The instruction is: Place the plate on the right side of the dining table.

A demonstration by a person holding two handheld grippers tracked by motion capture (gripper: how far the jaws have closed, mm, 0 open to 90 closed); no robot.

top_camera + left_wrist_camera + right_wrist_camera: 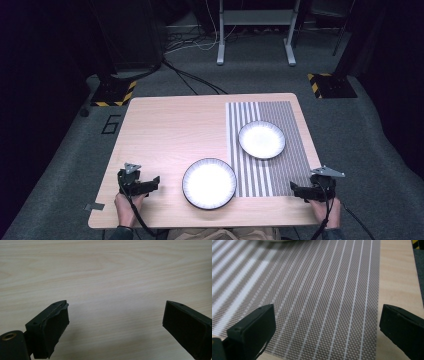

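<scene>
The left hand-held gripper (154,181) rests low over the bare wood of the table (170,125), its jaws spread wide with nothing between them; in the left gripper view they frame plain wood grain. Just beyond its tips, toward the table's middle, sits the nearer white plate (209,183), lying flat on the wood with its far edge touching the striped placemat (280,112). That plate is the closest thing to either tool, so it looks like the next thing to be picked up.

The right hand-held gripper (294,189) waits at the near corner of the placemat, jaws likewise fully apart and empty; its own view looks along the mat's stripes (324,297). Ahead of it and well apart, the second white plate (262,139) sits squarely on the mat, probably where a place setting belongs.

Both tools point inward from opposite sides, a ready stance, I judge, for gripping a thin rim from the edge.
</scene>
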